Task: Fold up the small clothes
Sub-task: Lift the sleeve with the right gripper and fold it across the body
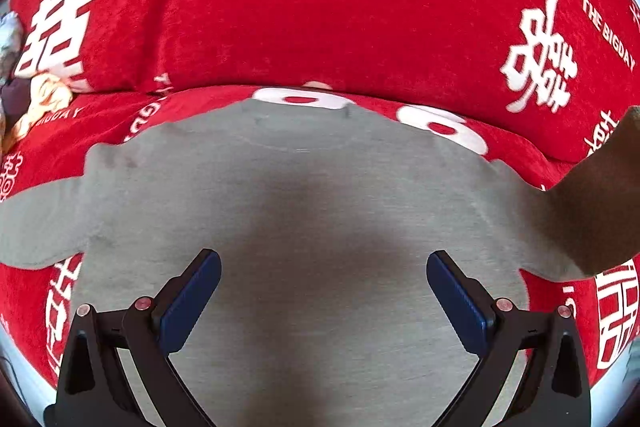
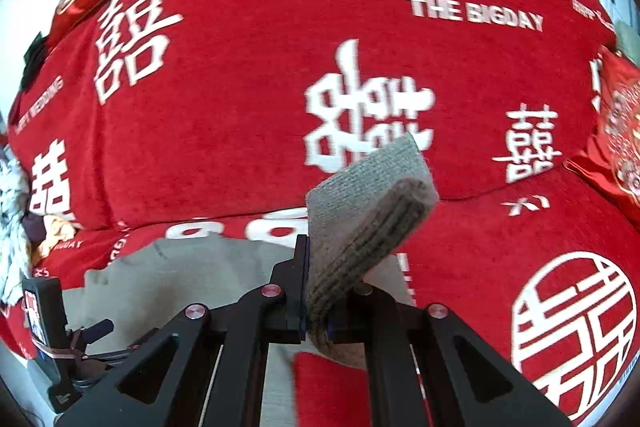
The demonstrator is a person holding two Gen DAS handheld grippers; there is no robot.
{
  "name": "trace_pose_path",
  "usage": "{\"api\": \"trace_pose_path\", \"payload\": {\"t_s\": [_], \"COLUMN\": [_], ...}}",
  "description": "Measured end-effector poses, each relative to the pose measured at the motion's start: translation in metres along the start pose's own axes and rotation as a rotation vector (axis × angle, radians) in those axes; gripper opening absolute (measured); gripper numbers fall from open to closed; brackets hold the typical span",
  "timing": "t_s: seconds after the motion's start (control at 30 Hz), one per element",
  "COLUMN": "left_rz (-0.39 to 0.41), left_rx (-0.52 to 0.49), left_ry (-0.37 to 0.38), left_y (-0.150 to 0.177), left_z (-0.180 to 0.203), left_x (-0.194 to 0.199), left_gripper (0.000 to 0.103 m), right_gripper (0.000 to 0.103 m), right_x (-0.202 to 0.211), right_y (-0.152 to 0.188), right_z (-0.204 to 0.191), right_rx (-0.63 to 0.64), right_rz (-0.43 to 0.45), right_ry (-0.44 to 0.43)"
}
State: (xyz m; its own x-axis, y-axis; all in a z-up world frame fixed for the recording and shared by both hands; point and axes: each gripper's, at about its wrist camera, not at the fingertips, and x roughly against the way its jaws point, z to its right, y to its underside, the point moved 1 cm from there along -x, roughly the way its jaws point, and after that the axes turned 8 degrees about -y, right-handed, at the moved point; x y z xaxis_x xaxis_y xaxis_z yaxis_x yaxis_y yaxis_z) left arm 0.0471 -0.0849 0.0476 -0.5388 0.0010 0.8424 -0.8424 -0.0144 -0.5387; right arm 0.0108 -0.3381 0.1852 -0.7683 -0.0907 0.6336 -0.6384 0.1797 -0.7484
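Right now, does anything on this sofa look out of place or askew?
Mostly no. The grey shirt lies flat on the red sofa cover; its sleeve cuff is lifted, pinched in the right gripper. The left gripper hangs open above it. A loose clothes heap sits bunched at the far left.

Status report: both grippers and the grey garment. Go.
Left gripper open above grey garment. Right gripper shut on grey sleeve, lifted. Garment flat on red cover. Nothing in the way.

Bright, even daylight, a soft shadow on the grey garment (image 1: 320, 211), strong fisheye bending at the edges, slight motion blur.
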Motion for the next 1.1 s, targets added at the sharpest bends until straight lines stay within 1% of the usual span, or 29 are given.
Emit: {"api": "trace_pose_path", "payload": {"t_s": [0.23, 0.43, 0.63, 0.83, 1.1], "left_rz": [-0.003, -0.008, -0.018, -0.034, -0.062], "left_rx": [0.054, 0.079, 0.117, 0.177, 0.263], "left_ry": [-0.003, -0.004, -0.014, -0.023, -0.034], "left_y": [0.003, 0.008, 0.015, 0.023, 0.035], "left_z": [-0.038, -0.060, -0.089, -0.128, -0.181], "left_x": [0.000, -0.002, -0.004, -0.008, -0.013], "left_gripper": [0.103, 0.103, 0.103, 0.103, 0.103], "right_gripper": [0.007, 0.007, 0.007, 0.006, 0.006], "right_x": [-0.009, -0.016, -0.032, -0.058, -0.094], "right_y": [0.001, 0.003, 0.010, 0.025, 0.059], "right_z": [-0.058, -0.102, -0.146, -0.192, -0.262], "right_rx": [0.065, 0.103, 0.141, 0.176, 0.248], "right_rz": [-0.011, -0.021, -0.046, -0.085, -0.149], "right_ry": [-0.039, -0.077, -0.101, -0.117, -0.151]}}
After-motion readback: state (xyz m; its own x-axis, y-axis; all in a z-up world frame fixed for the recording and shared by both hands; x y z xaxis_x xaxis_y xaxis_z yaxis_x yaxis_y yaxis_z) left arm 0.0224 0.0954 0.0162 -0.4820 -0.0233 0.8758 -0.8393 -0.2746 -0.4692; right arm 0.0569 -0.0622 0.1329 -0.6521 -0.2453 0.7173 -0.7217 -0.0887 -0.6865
